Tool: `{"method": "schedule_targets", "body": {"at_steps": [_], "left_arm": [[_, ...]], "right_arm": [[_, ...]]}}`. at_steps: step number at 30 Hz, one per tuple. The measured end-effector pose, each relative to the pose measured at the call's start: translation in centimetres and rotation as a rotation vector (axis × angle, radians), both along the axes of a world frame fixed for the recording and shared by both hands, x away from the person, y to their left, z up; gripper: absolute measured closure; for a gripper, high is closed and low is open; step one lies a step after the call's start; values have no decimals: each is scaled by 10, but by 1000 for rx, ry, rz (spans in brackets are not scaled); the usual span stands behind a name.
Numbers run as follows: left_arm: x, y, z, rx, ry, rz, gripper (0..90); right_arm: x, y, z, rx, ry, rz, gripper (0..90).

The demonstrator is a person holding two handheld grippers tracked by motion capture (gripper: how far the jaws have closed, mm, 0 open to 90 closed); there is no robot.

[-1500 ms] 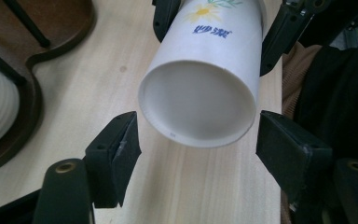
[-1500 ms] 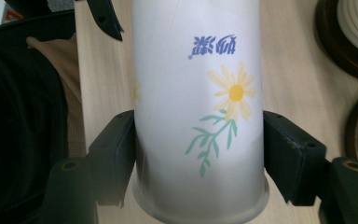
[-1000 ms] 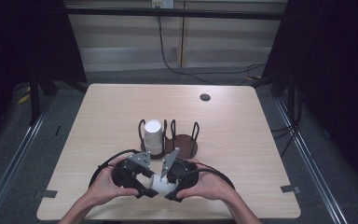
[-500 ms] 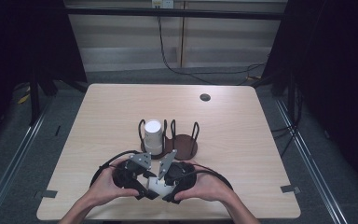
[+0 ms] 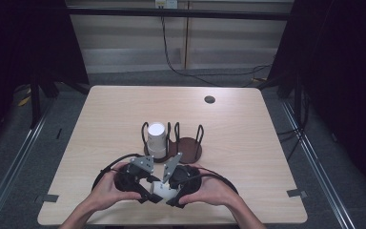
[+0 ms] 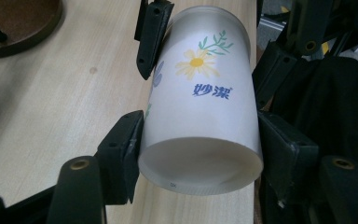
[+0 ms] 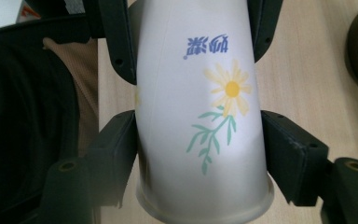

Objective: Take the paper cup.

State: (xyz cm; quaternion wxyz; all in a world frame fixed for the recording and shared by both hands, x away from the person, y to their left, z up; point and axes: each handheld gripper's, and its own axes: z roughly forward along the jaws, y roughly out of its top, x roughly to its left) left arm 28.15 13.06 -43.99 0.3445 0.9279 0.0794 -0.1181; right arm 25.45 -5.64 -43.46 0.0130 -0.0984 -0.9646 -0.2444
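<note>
while both of the person's hands rest near the front edge of a light wooden table [image 5: 248, 129], each holds a black two-jaw gripper, and the two tools meet over one white paper cup [image 5: 162, 190] lying on its side between them. seen from the high view, the left gripper [image 5: 145, 187] comes in from the left and the right gripper [image 5: 171, 187] from the right, their grey three-cornered plates tilted toward each other above the cup. the left hand [image 5: 107, 188] and the right hand [image 5: 209, 188] wrap around the tool bodies, with black cables looping out to either side. in the left gripper view, the cup [image 6: 200, 102] is clamped by that tool's jaws near its narrower base end, which faces the camera; the cup shows a yellow daisy, green leaves and blue chinese characters. the other tool's jaws press against the cup's far end. in the right gripper view, the same cup [image 7: 200, 116] is pinched by that tool's jaws near its end closest to the camera, with the print upside down. farther back on the table, near its middle, stands a dark brown round-based cup holder [image 5: 188, 145] with upright black wire loops, and a second white cup [image 5: 156, 140] stands upright in its left section. a small dark round hole [image 5: 209, 99] sits in the tabletop near the far edge.
</note>
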Motion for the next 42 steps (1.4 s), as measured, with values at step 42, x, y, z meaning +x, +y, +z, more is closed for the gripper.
{"method": "schedule_targets", "body": {"at_steps": [42], "left_arm": [[0,11,3,-95,-51,85,367]], "right_arm": [[13,-41,18,285,1,-167,139]]}}
